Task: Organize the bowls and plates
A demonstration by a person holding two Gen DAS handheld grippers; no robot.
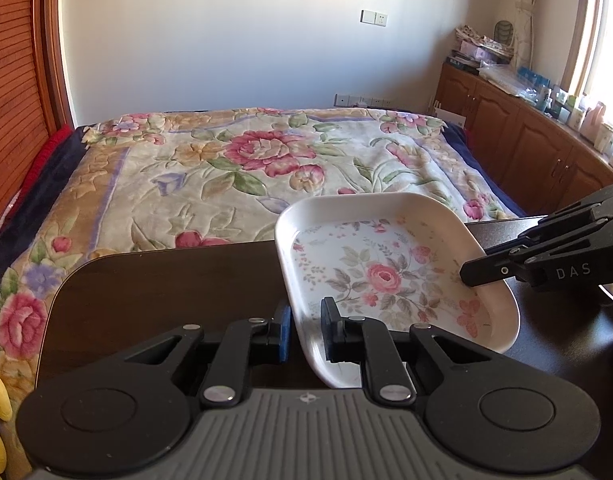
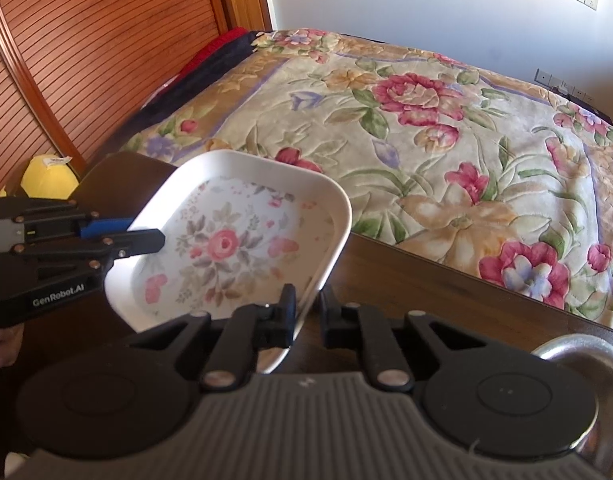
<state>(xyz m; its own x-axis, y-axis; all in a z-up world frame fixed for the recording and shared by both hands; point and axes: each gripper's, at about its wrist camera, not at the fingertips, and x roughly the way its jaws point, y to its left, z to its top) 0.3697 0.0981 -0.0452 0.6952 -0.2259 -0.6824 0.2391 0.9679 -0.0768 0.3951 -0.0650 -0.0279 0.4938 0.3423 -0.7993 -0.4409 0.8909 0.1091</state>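
A white square plate with a pink rose print (image 1: 386,276) is held tilted above the dark wooden table (image 1: 166,280). My left gripper (image 1: 306,328) has its fingers on either side of the plate's near left rim and grips it. My right gripper (image 2: 306,316) grips the opposite rim of the same plate (image 2: 234,240). Each gripper shows in the other's view: the right one (image 1: 482,272) on the plate's right edge, the left one (image 2: 146,232) on its left edge. A metal bowl (image 2: 598,364) sits at the right of the table.
A bed with a floral blanket (image 1: 246,160) lies just beyond the table. A wooden slatted wardrobe (image 2: 86,40) stands at the left. Wooden cabinets with clutter (image 1: 526,128) line the right wall. A yellow plush toy (image 2: 46,180) lies beside the table's left end.
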